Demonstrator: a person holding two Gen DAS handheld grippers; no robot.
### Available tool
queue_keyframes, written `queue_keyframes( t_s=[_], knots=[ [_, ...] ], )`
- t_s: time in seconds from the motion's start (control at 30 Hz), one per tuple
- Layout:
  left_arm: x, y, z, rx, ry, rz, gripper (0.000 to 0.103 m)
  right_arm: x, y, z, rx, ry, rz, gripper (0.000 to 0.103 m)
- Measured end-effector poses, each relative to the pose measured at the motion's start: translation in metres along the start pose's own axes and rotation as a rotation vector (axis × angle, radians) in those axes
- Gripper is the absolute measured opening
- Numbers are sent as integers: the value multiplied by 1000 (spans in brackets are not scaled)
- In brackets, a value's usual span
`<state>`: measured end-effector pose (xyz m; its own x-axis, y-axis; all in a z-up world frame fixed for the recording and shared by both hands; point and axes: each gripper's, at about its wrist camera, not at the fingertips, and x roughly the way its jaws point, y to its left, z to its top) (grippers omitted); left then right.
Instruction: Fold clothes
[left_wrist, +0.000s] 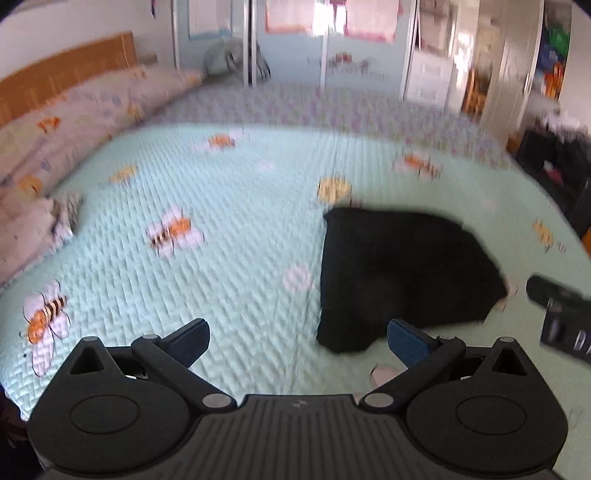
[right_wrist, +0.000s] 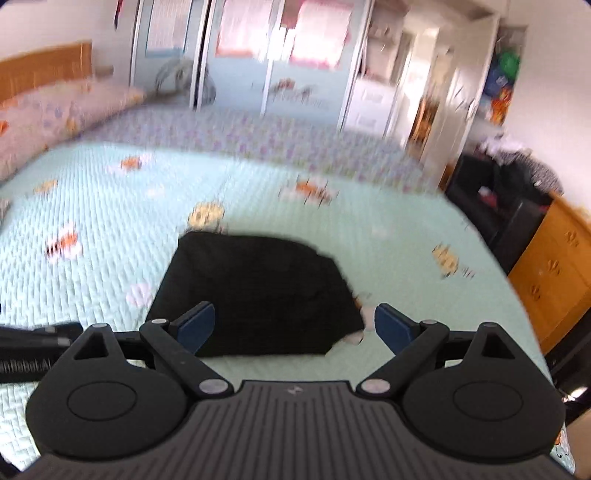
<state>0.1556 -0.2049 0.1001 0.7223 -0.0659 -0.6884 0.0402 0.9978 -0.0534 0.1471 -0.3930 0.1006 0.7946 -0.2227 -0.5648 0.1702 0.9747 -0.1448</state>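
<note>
On the mint quilted bed (right_wrist: 388, 236), where the black garment (right_wrist: 258, 291) is lying folded into a compact block, you are holding the left gripper (left_wrist: 297, 341) and right gripper (right_wrist: 295, 326) with fingers spread wide and empty, so keep them clear while checking its edges.

My left gripper (left_wrist: 298, 341) is matte black plastic: a ribbed central plate with a tiny pale logo, a round housing with a raised disc on each side, triangular cut-outs above them, and silver rivet heads at the linkage joints. Its two fingers (left_wrist: 192, 341) carry blue textured pads. My right gripper (right_wrist: 294, 326) has the same build, with blue-padded fingers (right_wrist: 392, 328), grey ribbing and silver pivots, and its black side body bears white lettering too blurred to read.
</note>
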Motion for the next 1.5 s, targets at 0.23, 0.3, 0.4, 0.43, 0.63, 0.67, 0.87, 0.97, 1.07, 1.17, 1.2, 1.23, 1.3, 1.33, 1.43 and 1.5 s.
queue_keyframes(
  t_s=[0.23,0.3,0.4,0.43,0.63,0.67,0.87,0.97,1.07,1.17,1.2,1.23,1.3,1.33,1.43,1.5],
  knots=[
    [-22,-30,-7,5,-55,-31,102,-31,-33,-14,110,-131,47,94],
    [-24,-38,-11,32,-54,-21,102,-34,-41,-18,121,-133,40,94],
    [-29,-43,-18,41,-54,-36,102,-38,-48,-22,118,-142,11,94],
    [-31,-44,-20,39,-54,-37,102,-40,-50,-23,120,-147,7,94],
    [-31,-49,-29,81,-35,-36,102,-45,-51,-33,125,-138,7,95],
    [-31,-49,-29,92,-32,-40,102,-45,-50,-33,120,-134,3,95],
    [-40,-48,-31,162,-56,-51,102,-58,-43,-41,112,-148,-6,95],
    [-46,-51,-33,198,-77,-21,102,-63,-42,-46,118,-152,-14,96],
    [-52,-54,-35,213,-97,-9,102,-65,-43,-47,120,-148,-12,96],
    [-58,-55,-36,214,-123,-7,102,-71,-43,-50,121,-156,-15,96],
    [-60,-56,-37,215,-132,-5,102,-74,-44,-50,124,-160,-15,96],
    [-62,-56,-36,215,-141,-3,102,-75,-45,-50,127,-162,-15,97],
    [-66,-56,-36,213,-159,3,102,-78,-46,-51,132,-166,-17,97],
    [-68,-55,-35,212,-168,6,102,-80,-46,-51,134,-169,-18,97],
    [-80,-51,-33,191,-219,-13,102,-84,-49,-53,141,-177,-17,97],
    [-90,-47,-31,172,-260,-28,102,-87,-51,-54,151,-183,-14,97]
  ],
)
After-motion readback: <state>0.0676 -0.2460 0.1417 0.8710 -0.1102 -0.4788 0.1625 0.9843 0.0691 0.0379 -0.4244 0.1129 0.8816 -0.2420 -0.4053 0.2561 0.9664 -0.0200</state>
